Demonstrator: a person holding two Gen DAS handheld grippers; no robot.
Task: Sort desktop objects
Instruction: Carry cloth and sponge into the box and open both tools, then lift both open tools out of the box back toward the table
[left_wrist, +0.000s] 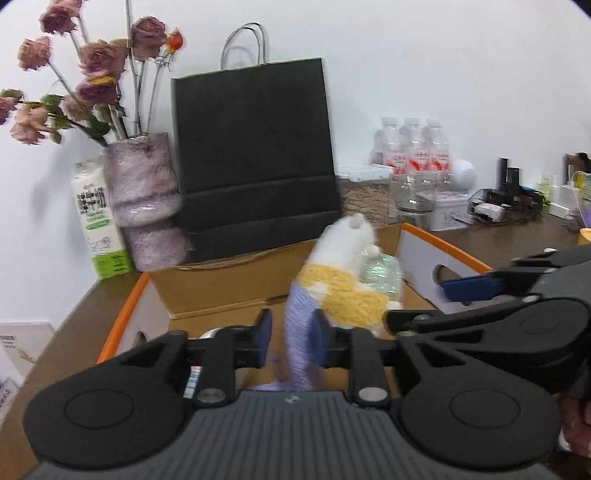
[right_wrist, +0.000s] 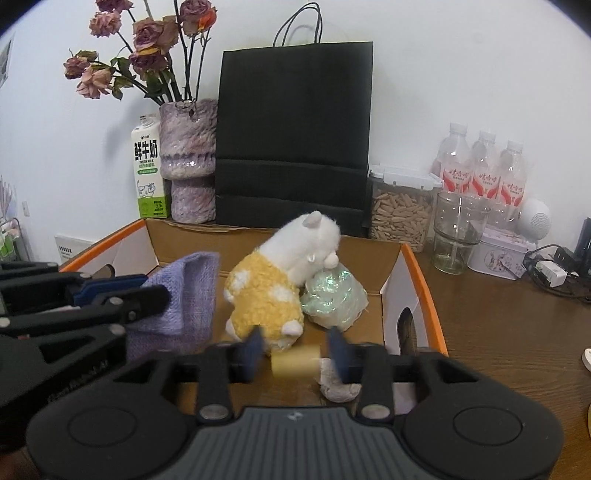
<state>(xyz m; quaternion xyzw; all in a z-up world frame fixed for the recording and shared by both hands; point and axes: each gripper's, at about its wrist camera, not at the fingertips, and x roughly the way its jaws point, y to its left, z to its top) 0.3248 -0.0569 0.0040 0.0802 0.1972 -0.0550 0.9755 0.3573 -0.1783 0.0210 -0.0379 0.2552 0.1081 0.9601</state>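
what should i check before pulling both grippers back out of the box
1. Purple cloth free of the left gripper: cannot tell; the jaws stand apart, but the cloth hangs between them and looks close against one pad.
2. Yellow block free of the right gripper: ok; gaps show on both sides.
3. Both items over the cardboard box: ok.
4. Plush toy settled: cannot tell; it leans on the shiny wrapped bundle.
5. Grippers clear of each other: ok; apart but close.
6. White lump by the right gripper's finger: cannot tell if touching.
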